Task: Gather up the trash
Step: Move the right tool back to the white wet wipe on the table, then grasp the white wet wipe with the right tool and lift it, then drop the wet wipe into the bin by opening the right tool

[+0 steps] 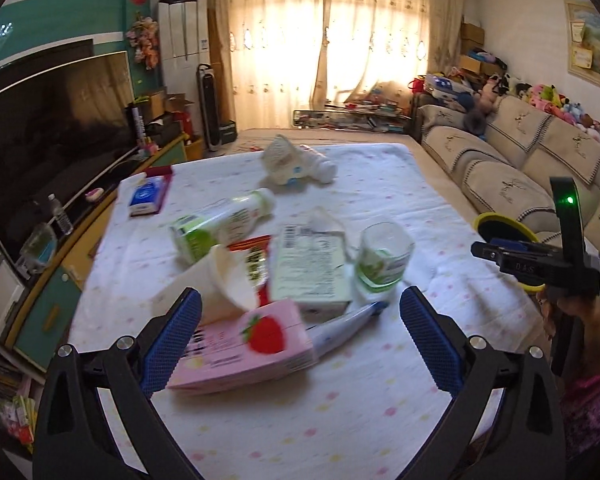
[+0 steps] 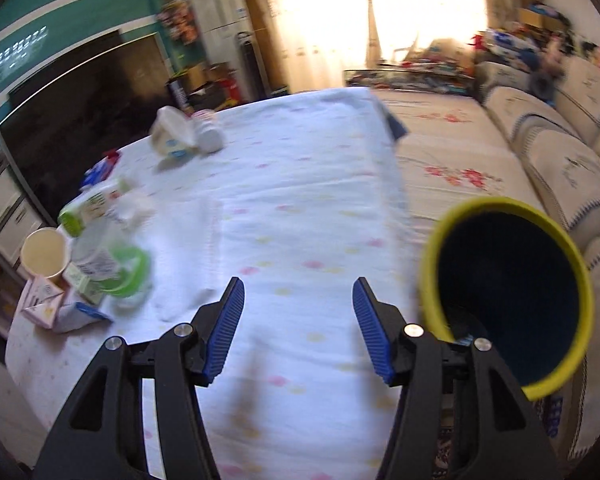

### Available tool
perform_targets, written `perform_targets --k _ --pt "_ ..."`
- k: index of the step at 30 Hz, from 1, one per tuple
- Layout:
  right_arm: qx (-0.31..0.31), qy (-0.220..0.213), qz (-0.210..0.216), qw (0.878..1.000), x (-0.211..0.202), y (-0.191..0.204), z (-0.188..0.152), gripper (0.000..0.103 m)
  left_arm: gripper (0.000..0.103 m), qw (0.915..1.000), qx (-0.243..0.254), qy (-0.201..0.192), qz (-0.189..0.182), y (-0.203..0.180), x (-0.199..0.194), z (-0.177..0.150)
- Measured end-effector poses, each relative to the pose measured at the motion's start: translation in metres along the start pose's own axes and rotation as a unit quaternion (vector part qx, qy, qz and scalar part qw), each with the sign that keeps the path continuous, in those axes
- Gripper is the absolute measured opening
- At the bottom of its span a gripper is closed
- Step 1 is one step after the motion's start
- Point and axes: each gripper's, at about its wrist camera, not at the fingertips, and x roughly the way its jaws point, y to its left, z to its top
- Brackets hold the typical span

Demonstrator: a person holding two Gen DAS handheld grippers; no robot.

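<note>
Left gripper [image 1: 300, 332]: fingers apart, pink strawberry carton [image 1: 244, 348] between them at lower centre; right gripper [image 2: 298, 328]: fingers apart over bare surface [image 2: 300, 200]; yellow-rimmed bin [image 2: 508, 292] lower right.

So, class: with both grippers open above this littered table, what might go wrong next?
1. The left gripper straddles a crowded pile; closing on the pink strawberry carton may knock the paper cup leaning beside it.
2. The yellow-rimmed bin sits off the table's edge, so carried trash could drop short.

I log a cloth-covered table [image 1: 340, 420]: pink strawberry carton [image 1: 244, 344], beside it paper cup [image 1: 224, 280], green bottle [image 1: 220, 228], plastic cup [image 1: 382, 260].
</note>
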Motion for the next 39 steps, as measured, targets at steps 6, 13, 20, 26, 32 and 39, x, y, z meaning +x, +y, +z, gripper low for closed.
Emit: perform_targets --k 6,13,20,26,32,39 --pt "-0.046 0.042 0.012 0.998 0.030 0.043 0.009 0.054 0.098 0.9999 -0.017 -0.004 0.002 0.026 -0.010 -0.014" --pt "-0.070 0.061 -0.009 0.996 0.054 0.068 0.009 0.054 0.098 0.9997 -0.021 0.004 -0.008 0.025 -0.007 -0.019" --pt "-0.094 0.056 -0.015 0.994 0.060 0.081 0.009 0.021 0.098 0.9993 -0.036 0.011 -0.008 0.032 0.000 -0.020" --pt "-0.094 0.033 -0.009 0.995 0.053 0.084 0.009 0.004 0.098 0.9991 -0.037 0.016 -0.010 0.031 0.006 -0.022" --pt "-0.080 -0.005 -0.005 0.997 0.024 0.077 0.022 0.004 0.098 0.9992 -0.036 0.016 -0.011 0.029 0.008 -0.022" --pt "-0.051 -0.066 -0.001 0.997 -0.024 0.058 0.044 0.004 0.098 0.9993 -0.031 0.018 -0.012 0.024 0.010 -0.021"
